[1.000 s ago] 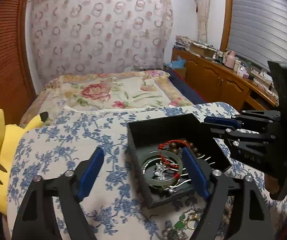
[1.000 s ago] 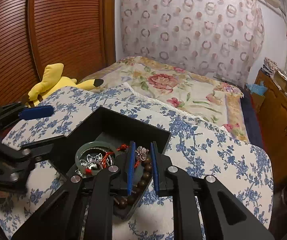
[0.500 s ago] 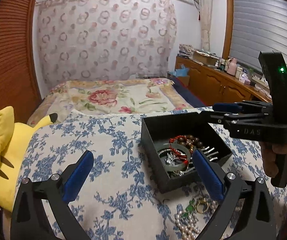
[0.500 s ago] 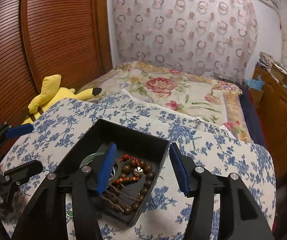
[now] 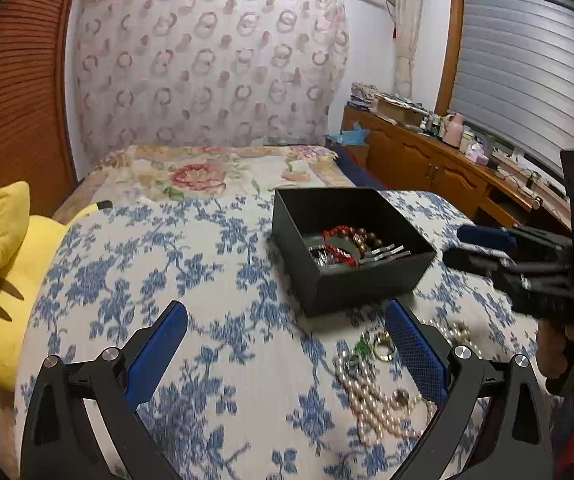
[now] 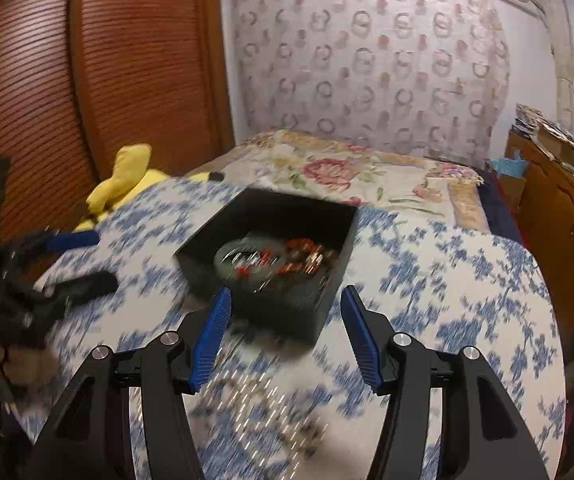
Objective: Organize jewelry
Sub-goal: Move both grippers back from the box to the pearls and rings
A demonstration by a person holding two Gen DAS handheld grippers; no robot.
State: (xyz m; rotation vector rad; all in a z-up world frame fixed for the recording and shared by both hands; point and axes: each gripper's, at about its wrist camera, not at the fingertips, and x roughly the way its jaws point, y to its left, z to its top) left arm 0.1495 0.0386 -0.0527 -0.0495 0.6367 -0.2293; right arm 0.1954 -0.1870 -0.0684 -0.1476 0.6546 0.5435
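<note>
Nearest, the left gripper (image 5: pixel 285 344) stands spread wide with nothing between its blue pads. A pearl necklace (image 5: pixel 371 398) lies loose on the blue-flowered quilt (image 5: pixel 215 280) by its right finger, with a gold ring (image 5: pixel 384 350) and a green piece beside it. The right gripper (image 6: pixel 285 334) has just been opening; its jaws are partly apart and empty. Just beyond sits the black jewelry box (image 5: pixel 349 248), holding a red bead bracelet (image 5: pixel 337 240), brown beads and silver pieces. Farther left rests a yellow plush toy (image 5: pixel 5 280).
</note>
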